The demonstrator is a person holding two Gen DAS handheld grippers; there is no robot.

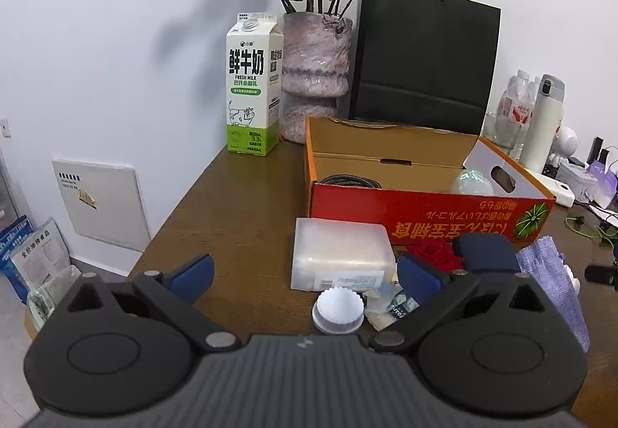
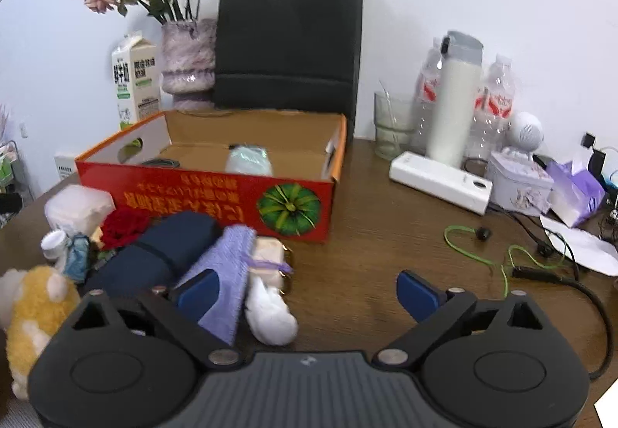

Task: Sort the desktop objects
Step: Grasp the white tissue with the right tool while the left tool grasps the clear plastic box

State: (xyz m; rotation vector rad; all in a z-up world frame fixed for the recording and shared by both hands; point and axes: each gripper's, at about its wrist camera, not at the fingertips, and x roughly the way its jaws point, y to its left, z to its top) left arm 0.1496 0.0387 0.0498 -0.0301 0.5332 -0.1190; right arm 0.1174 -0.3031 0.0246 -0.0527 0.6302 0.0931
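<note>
Clutter lies piled against the red cardboard box [image 2: 231, 196] on the brown wooden table [image 2: 367, 258]. Left tongs [image 1: 305, 273] and right tongs [image 2: 307, 289] gape wide, empty. Only the right view shows bare tabletop beside the white power strip [image 2: 440, 182]

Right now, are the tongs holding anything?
Left tongs: open, holding nothing.
Right tongs: open, holding nothing.

Right gripper [image 2: 309, 291], fingers [image 2: 419, 292] spread, hovers beside the purple cloth [image 2: 228, 273] before the red box [image 2: 193, 196].
</note>
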